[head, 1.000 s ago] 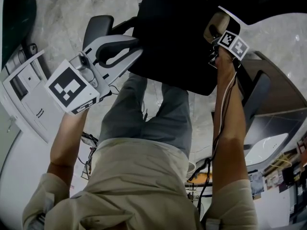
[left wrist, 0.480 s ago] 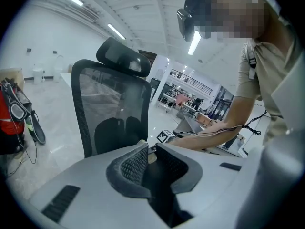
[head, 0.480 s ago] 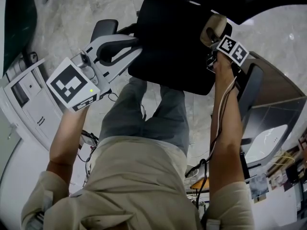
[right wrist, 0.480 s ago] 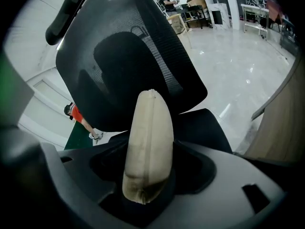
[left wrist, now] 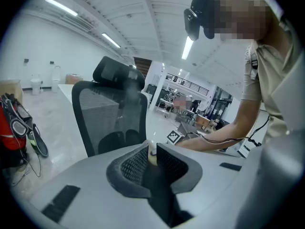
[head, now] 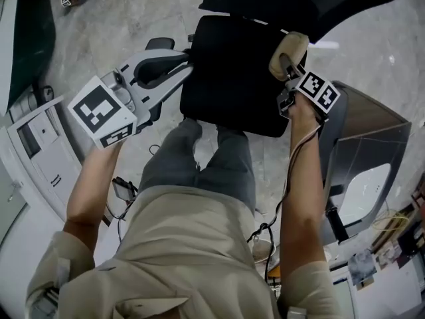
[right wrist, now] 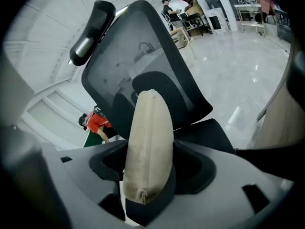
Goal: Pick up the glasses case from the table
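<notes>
**A:** Where was the glasses case [right wrist: 148, 137] found, and how was it pointed?

**B:** It was gripped between the fingers [right wrist: 193, 171] of the right gripper [right wrist: 148, 173] and held in the air above the far right corner of a black office chair seat [head: 232, 78]. Its long axis was laid along the fingers. The rounded tip was aimed away from the person, toward the chair's backrest [right wrist: 143, 56], and the puckered seam end was kept nearest the camera.

**A:** And the left gripper [left wrist: 151, 159]?

**B:** It was held by the seat's left edge, well apart from the case. Its fingers [left wrist: 134, 163] were drawn together to a bare slit, and nothing was gripped.

**A:** What room was seen around the case?

**B:** The case was touched only by the two fingers. Pale marbled floor [head: 99, 25] was seen around the chair, with a grey cabinet [head: 40, 138] at the left.

**A:** Materials and shapes?

**B:** The case was seen as a beige, matte pod, tapered at both ends. The backrest was made of dark mesh and the seat of plain black padding. The left finger pads were dark and finely gridded.
</notes>
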